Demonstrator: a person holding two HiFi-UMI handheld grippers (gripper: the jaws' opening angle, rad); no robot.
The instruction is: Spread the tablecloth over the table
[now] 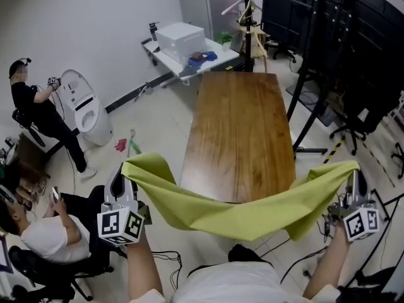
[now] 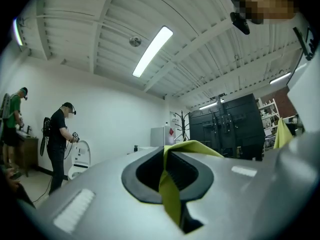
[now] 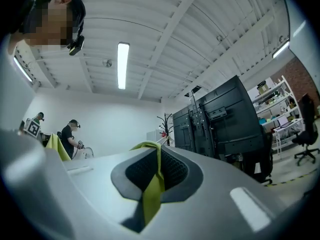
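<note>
I hold both forearms out in front of my body and spread wide, the left one low at the left of the head view and the right one low at the right, each reaching forward at about the same height. My left gripper (image 1: pixel 124 180) points ahead, roughly level with a slight upward tilt, and its jaws are pressed together on one corner of the thin yellow-green tablecloth (image 1: pixel 246 216) — its own view shows a fold of the fabric pinched in the slot between the dark pads. My right gripper (image 1: pixel 353 177) is posed the same way and pinches the opposite corner. The cloth hangs between the two as a sagging band, its middle drooping in front of the near end of the long brown wooden table (image 1: pixel 240 131); I cannot tell whether it touches the wood.
</note>
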